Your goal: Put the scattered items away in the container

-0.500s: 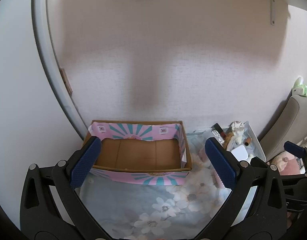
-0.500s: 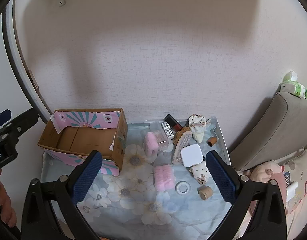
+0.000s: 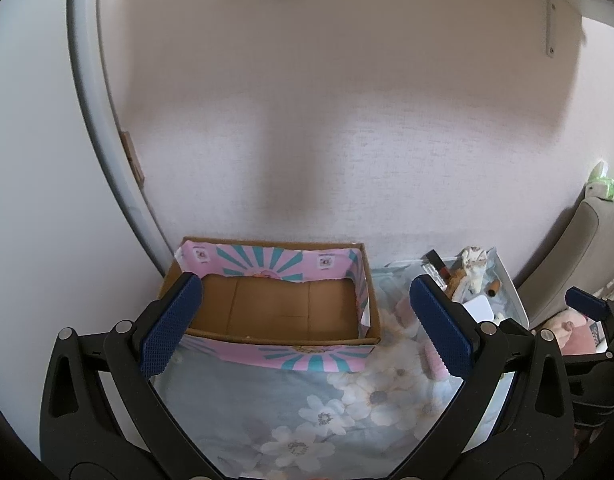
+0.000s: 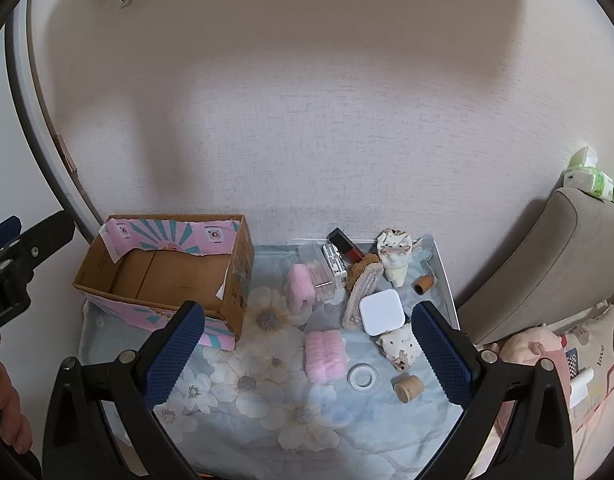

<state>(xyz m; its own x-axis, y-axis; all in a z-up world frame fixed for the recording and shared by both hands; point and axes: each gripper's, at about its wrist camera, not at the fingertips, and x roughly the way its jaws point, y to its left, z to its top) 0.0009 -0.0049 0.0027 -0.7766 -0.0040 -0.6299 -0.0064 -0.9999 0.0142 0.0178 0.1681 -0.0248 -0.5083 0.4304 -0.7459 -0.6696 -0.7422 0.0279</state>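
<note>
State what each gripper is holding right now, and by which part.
Nothing is held. The left gripper and the right gripper are both open and empty, above the floral cloth.

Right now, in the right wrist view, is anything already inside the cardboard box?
No: the cardboard box shows only its bare brown floor, and the items lie on the floral cloth.

Soft dim daylight, broad shadows on wall (image 3: 347,120), heavy fisheye warp + dark vignette at edges

Spread left claw (image 3: 307,332) before cardboard box (image 3: 279,312)
</note>
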